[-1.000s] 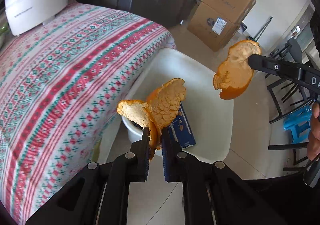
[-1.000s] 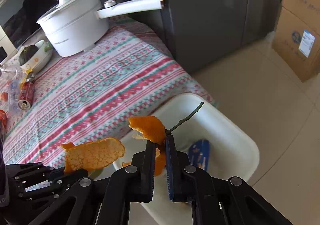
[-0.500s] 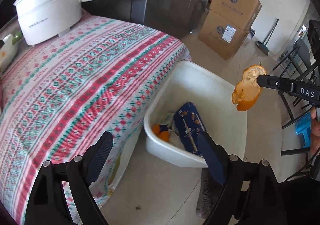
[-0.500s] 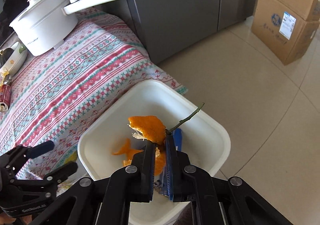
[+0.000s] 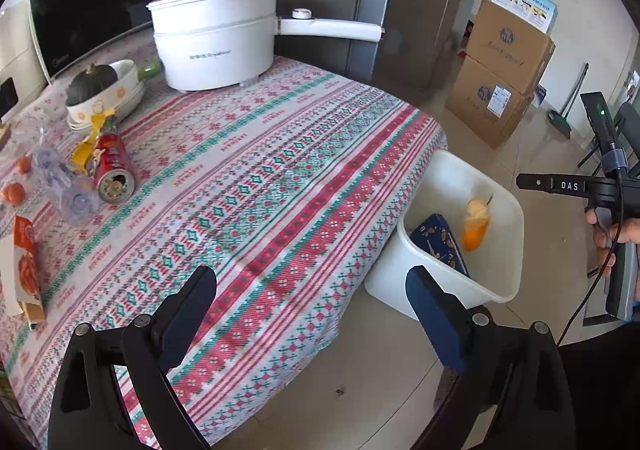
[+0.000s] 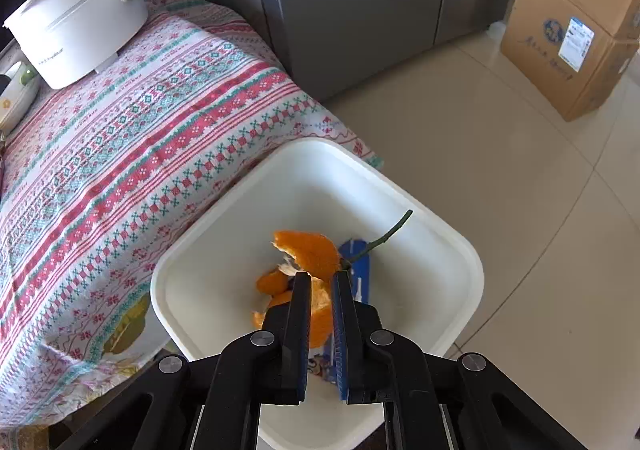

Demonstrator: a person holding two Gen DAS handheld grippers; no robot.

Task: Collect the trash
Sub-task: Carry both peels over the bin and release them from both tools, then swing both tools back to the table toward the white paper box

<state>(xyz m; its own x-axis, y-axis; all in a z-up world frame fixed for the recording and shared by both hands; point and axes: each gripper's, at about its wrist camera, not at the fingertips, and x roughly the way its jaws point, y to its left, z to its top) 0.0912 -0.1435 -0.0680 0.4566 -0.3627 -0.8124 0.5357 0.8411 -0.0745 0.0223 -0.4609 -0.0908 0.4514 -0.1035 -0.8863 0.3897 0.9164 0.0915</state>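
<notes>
A white bin [image 5: 502, 262] stands on the floor by the table's corner; it also shows in the right wrist view [image 6: 440, 250]. Inside lie a blue packet [image 5: 438, 240] and orange peel. My right gripper [image 6: 320, 278] is above the bin, close to shut, with an orange peel with a green stem [image 6: 314, 250] between its fingers. In the left wrist view an orange peel [image 5: 474, 226] appears inside the bin below the right gripper's tip [image 5: 532, 183]; whether it is held I cannot tell. My left gripper [image 5: 310, 286] is wide open and empty over the table's edge.
On the patterned tablecloth [image 5: 248, 178] are a red can [image 5: 112, 170], clear plastic wrap [image 5: 60, 182], a snack packet [image 5: 24, 270], a bowl with a squash [image 5: 100, 90] and a white pot [image 5: 216, 46]. Cardboard boxes [image 5: 500, 70] stand on the floor beyond.
My left gripper opened and dropped its orange peel into the bin, then pulled back over the table. My right gripper moved over the bin with its peel.
</notes>
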